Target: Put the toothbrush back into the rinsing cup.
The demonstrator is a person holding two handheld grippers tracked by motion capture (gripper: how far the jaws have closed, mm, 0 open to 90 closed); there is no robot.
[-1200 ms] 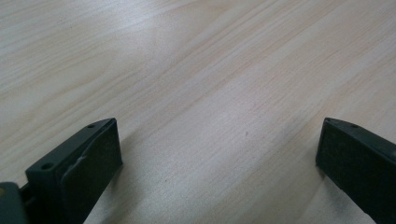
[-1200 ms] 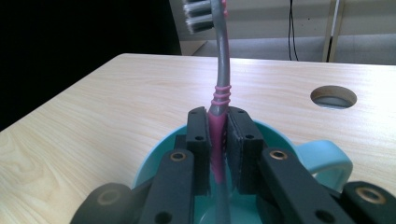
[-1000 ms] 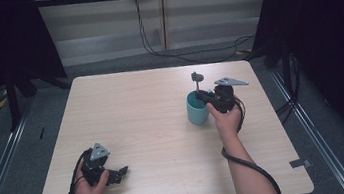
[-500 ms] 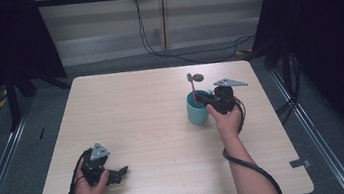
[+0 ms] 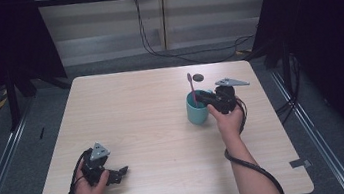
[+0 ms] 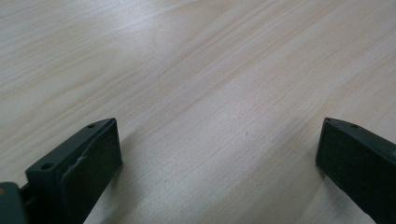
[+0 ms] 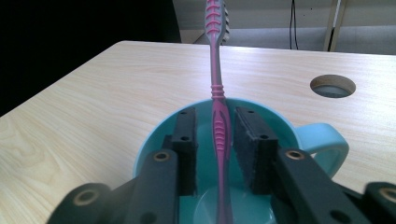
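Note:
A pink toothbrush [image 5: 192, 90] stands nearly upright in a teal mug [image 5: 194, 115] at the table's right centre. My right gripper [image 5: 204, 102] reaches over the mug's rim from the right. In the right gripper view its jaws [image 7: 215, 116] dip into the mug [image 7: 149, 144] on either side of the toothbrush handle [image 7: 218, 93]. A narrow gap shows on each side of the handle, so the gripper is open. Near the front left edge my left gripper [image 5: 119, 174] rests low over the bare wood. Its jaws [image 6: 219, 140] are spread wide with nothing between them.
A round cable hole [image 5: 198, 77] lies in the light wooden table [image 5: 136, 111] just behind the mug, also seen in the right gripper view [image 7: 332, 86]. Dark curtains and floor rails surround the table.
The toothbrush head has tipped slightly to the left over the last second. The right hand has barely shifted at the mug. The left gripper has not moved.

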